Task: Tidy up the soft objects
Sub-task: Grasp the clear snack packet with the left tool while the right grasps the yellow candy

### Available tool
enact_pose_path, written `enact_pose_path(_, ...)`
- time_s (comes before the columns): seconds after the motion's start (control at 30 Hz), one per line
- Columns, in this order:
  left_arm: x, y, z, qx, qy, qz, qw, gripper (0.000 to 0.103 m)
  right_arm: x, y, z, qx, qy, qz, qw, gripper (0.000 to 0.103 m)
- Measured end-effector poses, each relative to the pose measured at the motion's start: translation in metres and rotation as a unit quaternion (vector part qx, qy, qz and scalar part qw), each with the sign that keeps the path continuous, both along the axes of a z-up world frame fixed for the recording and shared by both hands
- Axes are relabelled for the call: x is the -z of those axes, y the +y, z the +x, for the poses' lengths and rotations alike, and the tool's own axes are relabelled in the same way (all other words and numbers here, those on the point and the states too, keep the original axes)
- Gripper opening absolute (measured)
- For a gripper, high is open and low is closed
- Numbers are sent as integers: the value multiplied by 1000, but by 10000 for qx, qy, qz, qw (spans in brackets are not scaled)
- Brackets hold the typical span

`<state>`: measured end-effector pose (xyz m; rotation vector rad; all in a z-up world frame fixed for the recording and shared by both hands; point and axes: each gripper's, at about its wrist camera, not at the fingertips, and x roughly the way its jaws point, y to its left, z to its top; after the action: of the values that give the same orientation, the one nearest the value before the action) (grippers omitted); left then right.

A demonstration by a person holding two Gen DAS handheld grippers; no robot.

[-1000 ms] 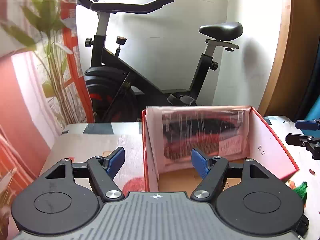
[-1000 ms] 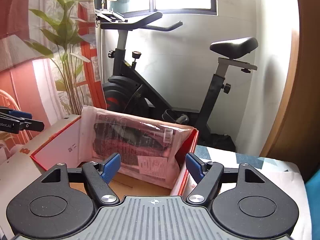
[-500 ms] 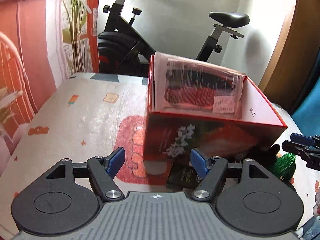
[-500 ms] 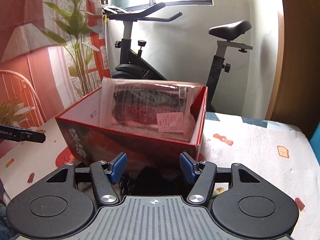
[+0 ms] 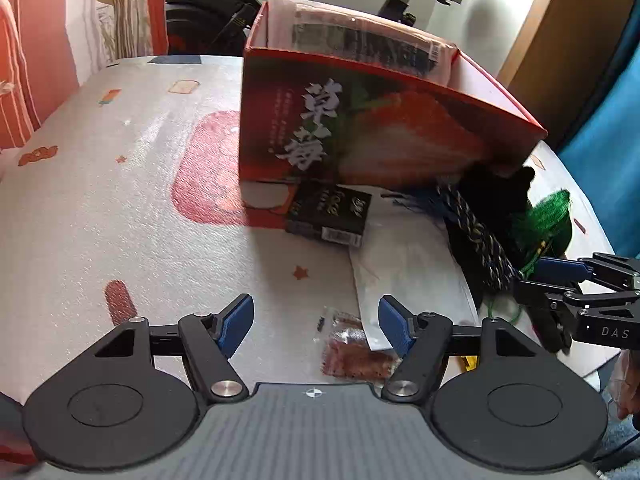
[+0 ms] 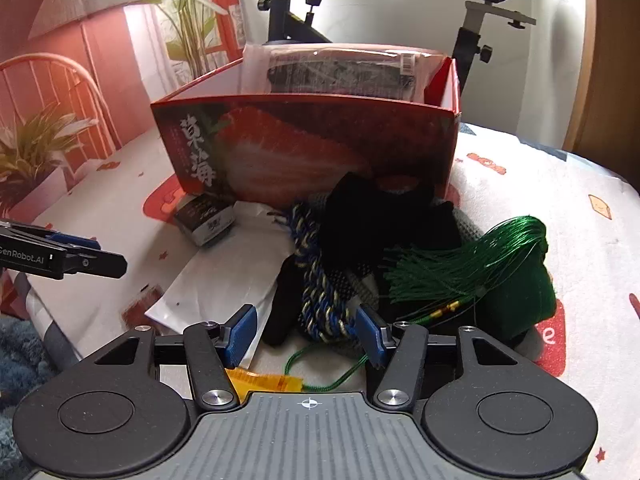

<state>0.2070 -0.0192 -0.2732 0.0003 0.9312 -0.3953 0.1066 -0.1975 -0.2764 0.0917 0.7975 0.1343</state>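
Note:
A red cardboard box (image 5: 360,128) (image 6: 320,152) stands on the table with a plastic-wrapped packet (image 5: 360,40) (image 6: 340,68) leaning inside it. In front of the box lies a pile of soft things: a blue-and-gold braided rope (image 6: 320,292) (image 5: 476,232), black cloth (image 6: 376,220) (image 5: 496,192) and a green tassel (image 6: 480,264) (image 5: 548,216). My right gripper (image 6: 306,332) is open, its jaws either side of the rope's near end. My left gripper (image 5: 316,324) is open and empty above a small snack packet (image 5: 352,352).
A small black box (image 5: 328,212) (image 6: 206,220) and a white flat pouch (image 5: 408,268) (image 6: 224,280) lie in front of the red box. An exercise bike (image 6: 480,8) stands behind the table. A wooden door (image 5: 568,40) is at the right.
Both grippers have pulled back from the box and tilted down toward the table front. The pile of soft things has come into view. The right gripper now straddles the rope.

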Motion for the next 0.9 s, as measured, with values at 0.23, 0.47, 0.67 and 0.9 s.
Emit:
enact_pose_path(0.23, 12, -5, -20, -2, 79, -116, 9999, 71, 11, 19, -16, -546, 253, -238, 9979, 52)
enact_pose_path(0.47, 11, -5, -22, -28, 111, -153, 9998, 71, 15, 33, -22, -1042, 416, -613, 9918, 52)
enact_pose_path(0.67, 12, -1, -23, -60, 117, -207, 9997, 71, 25, 54, -23, -1579, 424, -1394, 9767, 54)
enact_pose_path(0.9, 12, 1, -22, -102, 115, -261, 9995, 70, 27, 65, -9, -1885, 367, -1392, 9715, 52)
